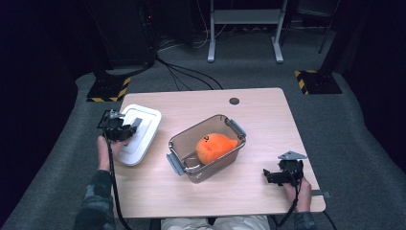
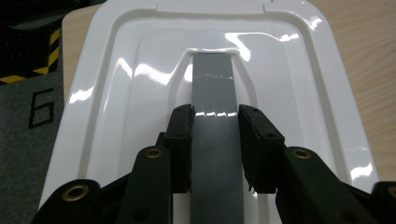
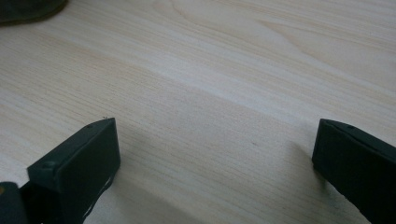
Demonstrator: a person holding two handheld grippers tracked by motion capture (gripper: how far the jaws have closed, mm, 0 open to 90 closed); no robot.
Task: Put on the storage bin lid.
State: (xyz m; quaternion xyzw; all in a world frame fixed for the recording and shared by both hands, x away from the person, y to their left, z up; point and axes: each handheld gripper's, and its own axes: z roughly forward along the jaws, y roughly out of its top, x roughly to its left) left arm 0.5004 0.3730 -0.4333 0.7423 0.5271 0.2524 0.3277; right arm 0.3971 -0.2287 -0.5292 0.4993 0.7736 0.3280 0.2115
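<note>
A white plastic lid [image 1: 141,129] with a grey handle strip [image 2: 214,93] is at the table's left side, its near end raised off the wood. My left gripper [image 1: 130,128] is shut on that grey handle, and in the left gripper view both pads [image 2: 181,140] press its sides. A clear storage box [image 1: 207,146] with grey latches stands mid-table with an orange plush toy [image 1: 214,146] inside. My right gripper [image 1: 274,176] rests near the table's front right corner, its jaws wide open over bare wood [image 3: 205,93], holding nothing.
The wooden table [image 1: 249,115] has a round cable hole [image 1: 234,101] near its far edge. Grey carpet, cables and hazard-striped stand bases [image 1: 316,81] lie beyond it. A painted number shows on the floor [image 2: 41,107] left of the lid.
</note>
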